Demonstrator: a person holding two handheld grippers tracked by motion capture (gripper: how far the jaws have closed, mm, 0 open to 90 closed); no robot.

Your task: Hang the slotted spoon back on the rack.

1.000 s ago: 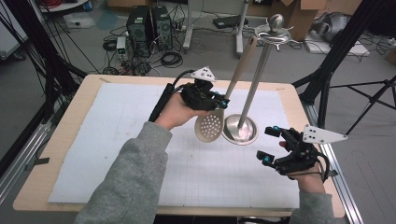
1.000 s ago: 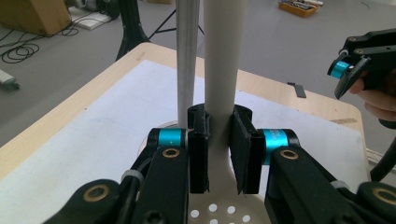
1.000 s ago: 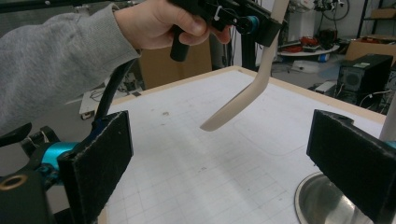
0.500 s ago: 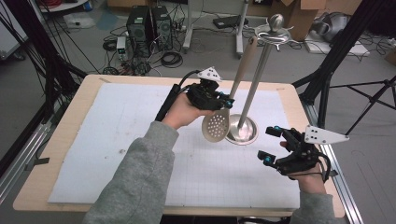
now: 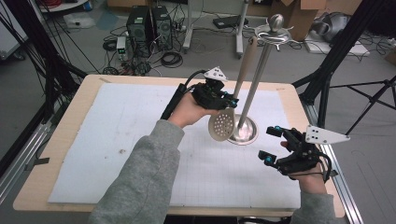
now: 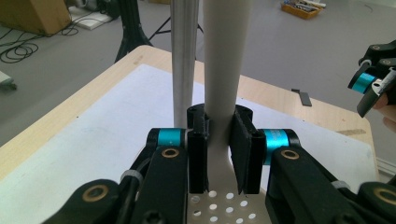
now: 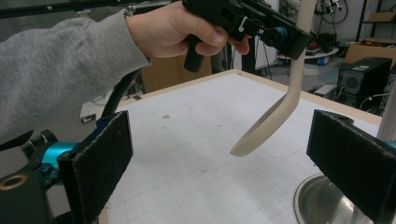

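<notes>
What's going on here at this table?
A person works with two handheld grippers. The left gripper is clamped on the handle of a beige slotted spoon, holding it upright, off the mat, beside the steel utensil stand. The right gripper waits open and empty, nearer the person.

The slotted spoon point(image 5: 224, 122) is beige, its bowl dotted with round holes. The utensil stand point(image 5: 254, 88) is shiny silver. A white gridded mat point(image 5: 116, 135) covers the pale wooden tabletop point(image 5: 60, 140). The sleeve point(image 5: 140, 182) is grey.

Slotted spoon point(image 5: 221, 124) in left tongs point(image 5: 229, 100) now slightly nearer the steel stand point(image 5: 254, 84).
</notes>
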